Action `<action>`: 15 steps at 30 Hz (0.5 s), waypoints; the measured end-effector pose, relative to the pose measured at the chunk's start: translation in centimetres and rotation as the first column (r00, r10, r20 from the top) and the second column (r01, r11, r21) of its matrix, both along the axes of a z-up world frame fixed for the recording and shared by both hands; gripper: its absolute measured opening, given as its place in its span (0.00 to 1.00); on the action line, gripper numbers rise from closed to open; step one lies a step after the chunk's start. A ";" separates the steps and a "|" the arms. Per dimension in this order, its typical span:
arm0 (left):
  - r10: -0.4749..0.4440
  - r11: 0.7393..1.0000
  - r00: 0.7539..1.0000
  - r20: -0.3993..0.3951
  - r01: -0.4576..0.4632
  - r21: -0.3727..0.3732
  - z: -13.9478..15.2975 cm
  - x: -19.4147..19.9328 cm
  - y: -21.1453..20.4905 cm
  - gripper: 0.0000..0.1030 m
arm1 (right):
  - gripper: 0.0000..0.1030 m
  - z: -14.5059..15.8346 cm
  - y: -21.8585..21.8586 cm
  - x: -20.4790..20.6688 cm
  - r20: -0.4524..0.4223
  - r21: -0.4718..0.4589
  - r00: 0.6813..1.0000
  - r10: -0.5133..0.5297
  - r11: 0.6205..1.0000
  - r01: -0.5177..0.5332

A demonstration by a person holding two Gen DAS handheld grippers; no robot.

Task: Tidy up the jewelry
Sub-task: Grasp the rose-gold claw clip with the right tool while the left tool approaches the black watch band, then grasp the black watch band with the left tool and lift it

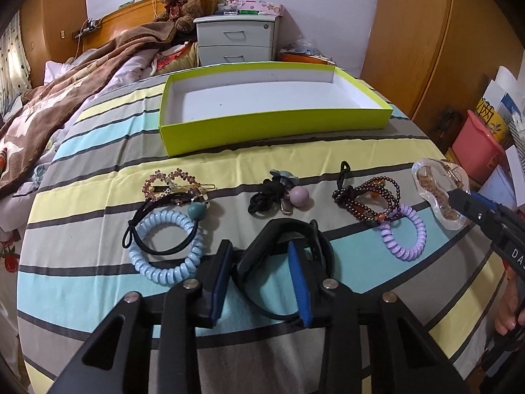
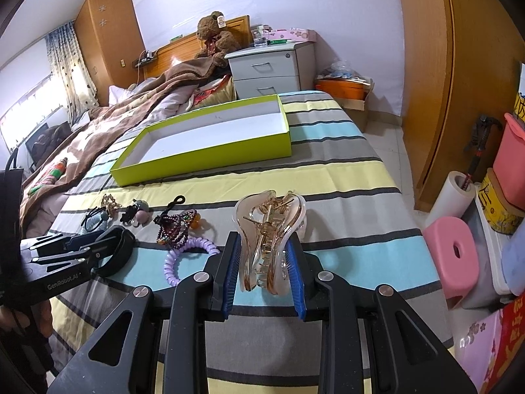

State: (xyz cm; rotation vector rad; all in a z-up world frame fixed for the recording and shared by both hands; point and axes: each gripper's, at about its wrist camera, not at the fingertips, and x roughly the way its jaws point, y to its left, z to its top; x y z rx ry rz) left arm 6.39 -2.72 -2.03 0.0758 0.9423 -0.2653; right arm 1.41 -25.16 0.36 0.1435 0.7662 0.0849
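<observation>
An empty lime-green box (image 1: 262, 131) (image 2: 203, 161) lies on the striped bed. In front of it lie a blue spiral hair tie (image 1: 165, 246), a beaded clip (image 1: 170, 180), black hair ties with a pink ball (image 1: 279, 195), dark bead bracelets (image 1: 364, 200) (image 2: 177, 226) and a purple spiral tie (image 1: 405, 234) (image 2: 183, 256). My left gripper (image 1: 262, 256) straddles the side of a black band (image 1: 285, 246) (image 2: 115, 246), jaws apart. My right gripper (image 2: 262, 256) is shut on a clear gold hair claw (image 2: 270, 239) (image 1: 438, 193).
A brown blanket (image 1: 65, 98) covers the bed's left side. A grey nightstand (image 1: 236, 39) and a teddy bear (image 1: 178, 3) stand behind. A pink stool (image 2: 456, 252), pink bin (image 1: 479, 144) and boxes crowd the floor at right, by a wooden wardrobe (image 2: 459, 65).
</observation>
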 end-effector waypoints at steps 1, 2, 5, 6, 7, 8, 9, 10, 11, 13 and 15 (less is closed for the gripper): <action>0.003 1.000 1.000 0.001 -0.003 0.005 0.0 0.0 0.0 0.30 | 0.28 0.0 0.0 0.0 0.000 0.000 1.000 0.000 1.000 0.000; 0.007 1.000 1.000 0.000 -0.007 0.008 0.0 0.0 0.0 0.27 | 0.28 0.0 0.0 0.0 0.000 0.000 1.000 0.000 1.000 0.000; 0.013 1.000 1.000 0.003 -0.013 0.006 0.0 -0.2 0.1 0.26 | 0.28 0.0 0.1 0.0 0.001 -0.002 1.000 0.003 1.000 -0.003; 0.014 1.000 1.000 0.004 -0.014 0.010 0.1 -0.3 0.0 0.25 | 0.28 0.0 0.1 0.1 0.001 -0.003 1.000 0.003 1.000 -0.003; 0.012 1.000 1.000 0.005 -0.012 0.013 0.0 -0.4 0.0 0.23 | 0.28 0.0 0.2 0.1 0.001 -0.003 1.000 0.004 1.000 -0.004; 0.011 1.000 1.000 0.006 -0.011 0.013 0.1 -0.4 -0.1 0.19 | 0.28 0.0 0.2 0.1 0.001 -0.004 1.000 0.004 1.000 -0.004; 0.011 1.000 1.000 0.005 -0.011 0.012 0.1 -0.5 -0.1 0.17 | 0.28 0.0 0.2 0.1 0.001 -0.004 1.000 0.003 1.000 -0.003; 0.010 1.000 1.000 0.005 -0.010 0.010 0.1 -0.5 -0.1 0.16 | 0.28 0.0 0.2 0.1 0.001 -0.003 1.000 0.003 1.000 -0.003; 0.012 1.000 1.000 0.005 -0.012 0.009 0.2 -0.6 -0.2 0.16 | 0.28 0.0 0.2 0.1 0.001 -0.003 1.000 0.003 1.000 -0.003; 0.018 1.000 1.000 0.004 -0.018 0.005 0.2 -0.7 -0.1 0.16 | 0.28 0.0 0.2 0.1 0.001 -0.003 1.000 0.004 1.000 -0.004; 0.023 1.000 1.000 0.003 -0.023 -0.008 0.3 -0.8 0.1 0.14 | 0.28 0.0 0.2 0.0 0.002 -0.003 1.000 0.004 1.000 -0.004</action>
